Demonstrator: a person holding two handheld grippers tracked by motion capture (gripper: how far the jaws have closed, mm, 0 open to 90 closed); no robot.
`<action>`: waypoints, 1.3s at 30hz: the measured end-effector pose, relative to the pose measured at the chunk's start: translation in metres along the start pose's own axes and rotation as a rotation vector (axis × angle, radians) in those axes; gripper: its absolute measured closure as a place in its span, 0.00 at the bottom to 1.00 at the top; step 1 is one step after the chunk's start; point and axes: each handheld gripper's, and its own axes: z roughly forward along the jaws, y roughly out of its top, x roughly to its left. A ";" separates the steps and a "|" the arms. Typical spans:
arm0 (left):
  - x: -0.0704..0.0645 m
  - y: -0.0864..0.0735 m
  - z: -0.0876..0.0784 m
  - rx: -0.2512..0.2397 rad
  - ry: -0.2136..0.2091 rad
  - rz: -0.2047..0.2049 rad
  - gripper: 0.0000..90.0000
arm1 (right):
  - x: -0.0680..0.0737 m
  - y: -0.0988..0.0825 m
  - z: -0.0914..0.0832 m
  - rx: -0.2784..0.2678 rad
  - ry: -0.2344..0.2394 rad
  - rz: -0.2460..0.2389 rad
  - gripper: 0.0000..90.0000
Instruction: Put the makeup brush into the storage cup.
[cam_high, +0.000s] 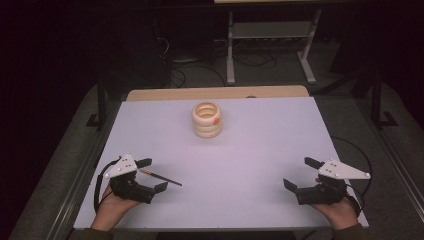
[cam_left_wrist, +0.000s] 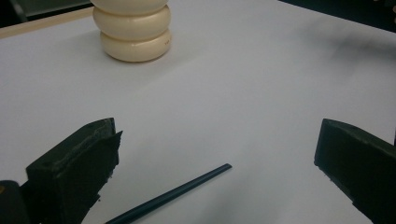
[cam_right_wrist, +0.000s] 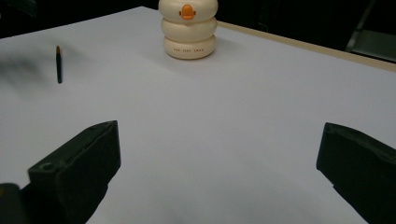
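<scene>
Smooth white tabletop (cam_high: 260, 150); slim dark pencil (cam_high: 161, 177); ribbed cream holder (cam_high: 207, 119).

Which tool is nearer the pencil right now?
Left. The pencil lies on the table between the open jaws of the left tool; the right tool sits open far across the table.

Cream ringed holder (cam_high: 207, 120) with orange spot, mid-table (cam_high: 260, 165), upright.

White table (cam_high: 260, 150) bears cream ringed holder (cam_high: 207, 120) and dark pencil (cam_high: 161, 177).
</scene>
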 end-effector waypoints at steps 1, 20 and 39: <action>0.000 0.000 -0.001 0.001 0.001 0.000 0.00 | 0.000 0.000 0.000 0.001 -0.002 -0.004 0.00; 0.001 0.001 -0.005 -0.004 0.016 -0.009 0.00 | 0.001 0.000 0.002 -0.008 0.005 -0.013 0.00; 0.003 0.008 0.000 -0.007 0.024 -0.011 0.00 | 0.000 0.000 0.001 -0.013 0.003 -0.001 0.00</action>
